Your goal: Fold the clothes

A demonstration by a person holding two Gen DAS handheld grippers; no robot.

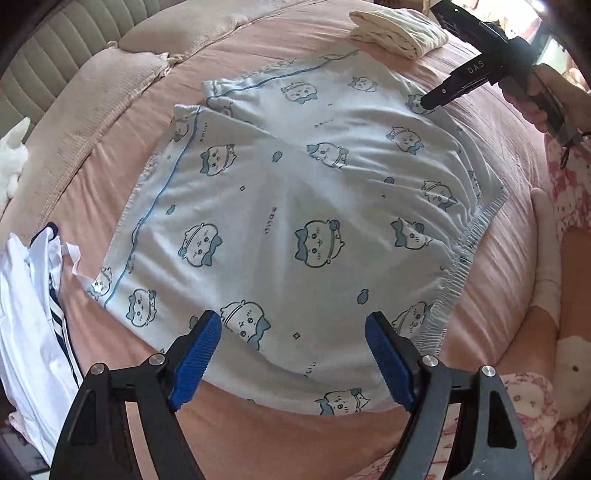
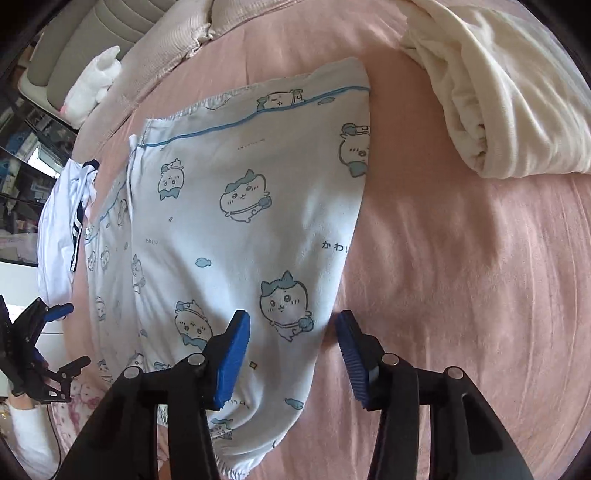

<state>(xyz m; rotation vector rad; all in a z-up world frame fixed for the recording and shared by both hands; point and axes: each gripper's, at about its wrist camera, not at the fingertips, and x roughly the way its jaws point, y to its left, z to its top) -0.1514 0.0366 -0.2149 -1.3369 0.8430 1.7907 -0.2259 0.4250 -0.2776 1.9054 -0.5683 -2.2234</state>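
Pale blue pyjama shorts printed with cartoon animals lie spread flat on the pink bed sheet, with the elastic waistband at the right in the left wrist view. My left gripper hovers open above the near part of the shorts, nothing between its pads. My right gripper is open and straddles the right edge of the shorts, one pad over the fabric and the other over the sheet. From the left wrist view, the right gripper has its tip down at the shorts' far edge.
A folded cream garment lies at the far side. A white garment with navy stripes is bunched at the left. Pillows and a white plush line the headboard. A person's socked leg rests at the right.
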